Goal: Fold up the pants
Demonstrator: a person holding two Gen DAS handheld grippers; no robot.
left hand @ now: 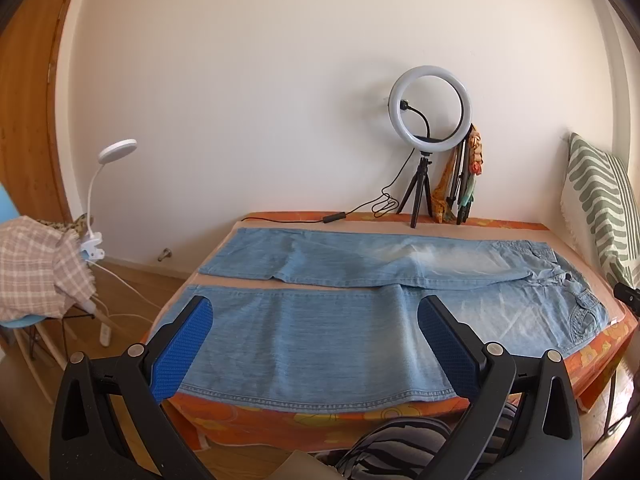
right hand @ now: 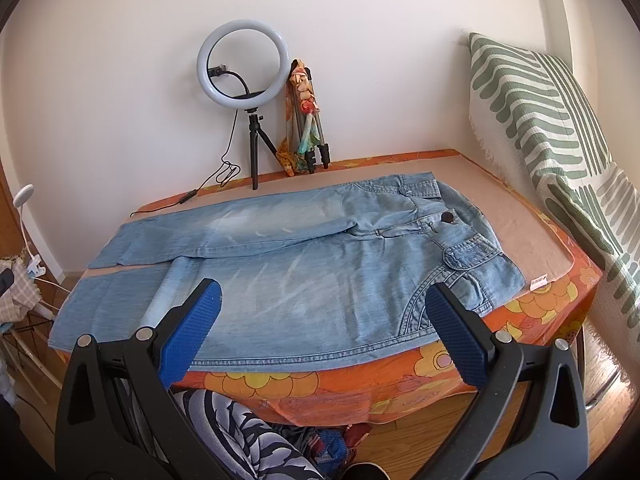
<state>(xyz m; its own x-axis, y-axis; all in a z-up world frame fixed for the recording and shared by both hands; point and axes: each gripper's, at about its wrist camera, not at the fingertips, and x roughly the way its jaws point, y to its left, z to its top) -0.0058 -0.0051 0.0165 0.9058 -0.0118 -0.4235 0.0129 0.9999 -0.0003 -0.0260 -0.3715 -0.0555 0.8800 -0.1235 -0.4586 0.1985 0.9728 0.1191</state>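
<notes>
Light blue jeans (left hand: 320, 332) lie flat on the table, legs to the left and waist to the right, with the two legs side by side. They also show in the right wrist view (right hand: 304, 280), with the waistband and a dark button (right hand: 447, 217) at the right. My left gripper (left hand: 316, 312) is open and empty, held above the near leg close to the table's front edge. My right gripper (right hand: 322, 296) is open and empty, held above the near hip and pocket area.
The table carries an orange flowered cloth (right hand: 360, 388). A ring light on a tripod (left hand: 428, 120) and a folded colourful item (left hand: 464, 184) stand at the back by the wall. A striped cushion (right hand: 560, 128) leans at the right. A chair with checked cloth (left hand: 40, 268) and a clip lamp (left hand: 104, 184) stand at the left.
</notes>
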